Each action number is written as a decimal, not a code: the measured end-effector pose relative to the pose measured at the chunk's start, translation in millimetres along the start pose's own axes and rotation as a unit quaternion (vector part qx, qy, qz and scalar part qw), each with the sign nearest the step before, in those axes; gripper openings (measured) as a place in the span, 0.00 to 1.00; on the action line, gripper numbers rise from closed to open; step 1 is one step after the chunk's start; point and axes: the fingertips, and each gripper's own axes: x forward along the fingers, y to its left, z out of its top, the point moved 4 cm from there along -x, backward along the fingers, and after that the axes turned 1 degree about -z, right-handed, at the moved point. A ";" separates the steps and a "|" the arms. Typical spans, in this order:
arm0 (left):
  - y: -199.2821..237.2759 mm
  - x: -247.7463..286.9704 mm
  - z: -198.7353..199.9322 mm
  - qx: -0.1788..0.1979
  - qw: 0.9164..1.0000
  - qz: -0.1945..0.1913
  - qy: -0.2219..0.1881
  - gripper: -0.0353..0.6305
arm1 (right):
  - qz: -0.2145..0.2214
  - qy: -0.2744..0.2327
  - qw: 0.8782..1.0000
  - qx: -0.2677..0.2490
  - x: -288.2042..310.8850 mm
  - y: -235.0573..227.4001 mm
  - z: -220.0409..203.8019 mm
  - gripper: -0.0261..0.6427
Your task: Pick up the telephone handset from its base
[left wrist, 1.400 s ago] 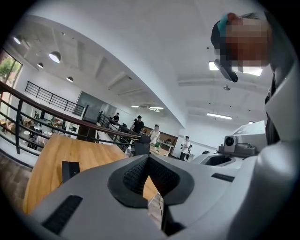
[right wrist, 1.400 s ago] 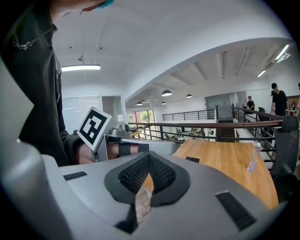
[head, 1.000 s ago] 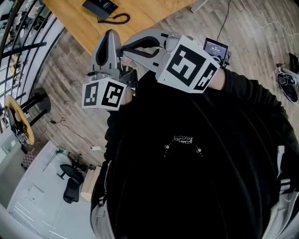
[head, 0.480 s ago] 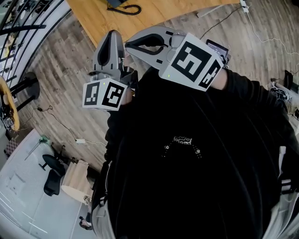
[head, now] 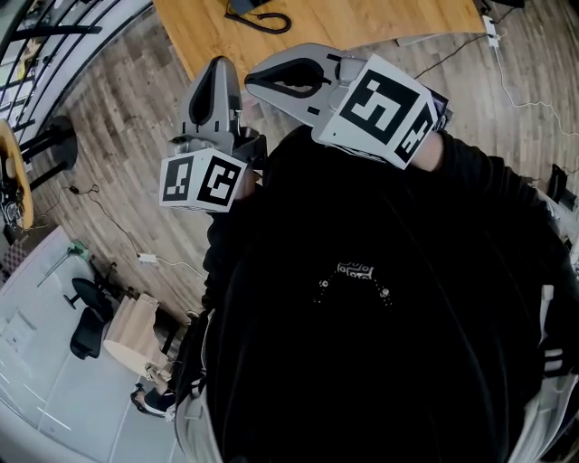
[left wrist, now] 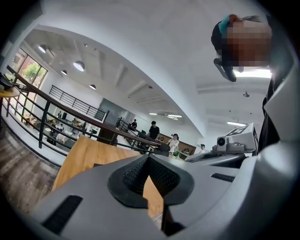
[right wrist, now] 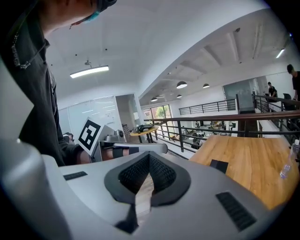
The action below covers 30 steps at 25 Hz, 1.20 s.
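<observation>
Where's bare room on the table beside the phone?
In the head view, bare wood runs right of the telephone and its coiled cord to the table edge. Only clutter: the telephone, and a bottle well apart from it.

We find no legible text, number or brand. The left gripper (head: 217,68) cube (head: 201,181) and right gripper (head: 256,84) cube (head: 380,110) carry only black-and-white square codes; the chest print (head: 355,269) below both cubes is too small to read
</observation>
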 end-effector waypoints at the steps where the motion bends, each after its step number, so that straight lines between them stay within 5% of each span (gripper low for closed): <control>1: 0.6 6.4 0.8 0.003 1.000 0.000 0.001 0.06 | -0.002 -0.002 1.000 0.002 -1.0 -7.2 0.3 0.06; 20: 0.6 170.5 18.2 0.004 0.999 -0.014 0.043 0.06 | 0.006 -0.018 0.998 0.053 -20.7 -164.2 28.8 0.06; 30: 4.3 213.7 9.2 -0.015 0.996 0.028 0.078 0.06 | 0.060 -0.019 0.995 0.081 -25.9 -214.1 29.6 0.06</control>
